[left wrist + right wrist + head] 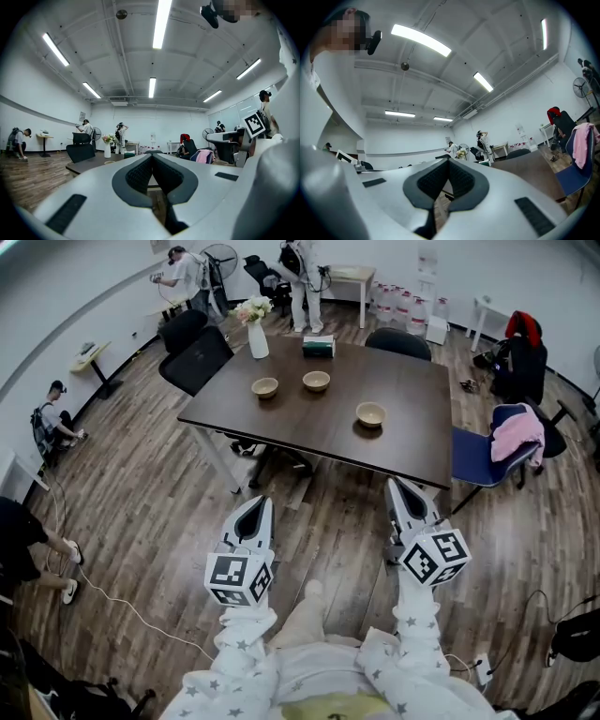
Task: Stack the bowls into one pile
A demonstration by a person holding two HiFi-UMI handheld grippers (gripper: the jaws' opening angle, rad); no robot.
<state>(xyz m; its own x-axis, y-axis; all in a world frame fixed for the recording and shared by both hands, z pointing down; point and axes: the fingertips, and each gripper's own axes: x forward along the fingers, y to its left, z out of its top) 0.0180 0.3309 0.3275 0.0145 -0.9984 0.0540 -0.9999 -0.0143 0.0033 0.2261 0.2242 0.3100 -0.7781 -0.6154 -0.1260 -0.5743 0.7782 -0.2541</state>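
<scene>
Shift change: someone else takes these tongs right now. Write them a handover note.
Left tongs: shut, empty, held short of the table.
Right tongs: shut, empty, also short of it.
Three bowls sit apart on the table: left bowl, middle bowl, and right bowl, which is the nearest.
Done: nothing stacked yet.
Left to do: step in, open the tongs and stack all three into one pile.

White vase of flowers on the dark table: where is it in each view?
Head view: white vase of flowers upper centre-left, at the table's far-left corner.
Left gripper view: the vase left of centre, beyond the jaws.
Right gripper view: the vase tiny, just above the jaw tips.
Shared landmark: dark brown wooden table.
</scene>
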